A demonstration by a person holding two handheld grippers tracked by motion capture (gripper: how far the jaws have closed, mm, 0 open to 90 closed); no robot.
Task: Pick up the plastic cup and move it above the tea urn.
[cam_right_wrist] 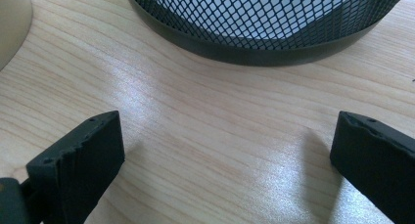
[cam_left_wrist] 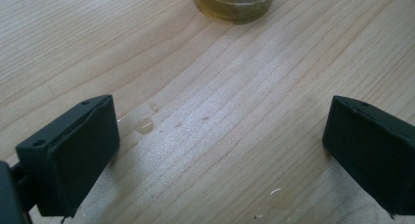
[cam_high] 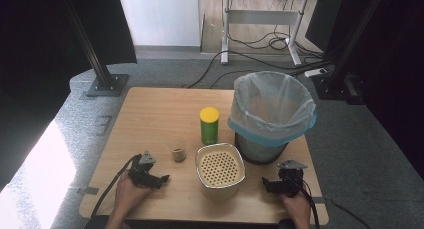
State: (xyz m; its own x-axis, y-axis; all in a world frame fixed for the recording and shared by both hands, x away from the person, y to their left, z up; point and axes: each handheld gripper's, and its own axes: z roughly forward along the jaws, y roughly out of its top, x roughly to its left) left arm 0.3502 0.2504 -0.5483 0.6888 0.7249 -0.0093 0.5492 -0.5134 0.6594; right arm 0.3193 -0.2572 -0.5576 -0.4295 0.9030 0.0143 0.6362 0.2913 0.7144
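Left gripper view: droplets (cam_left_wrist: 145,125) on table (cam_left_wrist: 244,87) | high view: strainer (cam_high: 220,167)

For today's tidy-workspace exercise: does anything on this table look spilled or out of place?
Yes. Small liquid drops lie on the wooden table between the open left hand-held gripper and the clear cup of yellowish liquid, suggesting a spill.

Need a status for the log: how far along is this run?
Done: nothing obvious, though droplets wet the table. In hand: nothing; left gripper and right gripper rest open. Left: the clear cup holds liquid; the strainer bowl looks empty.
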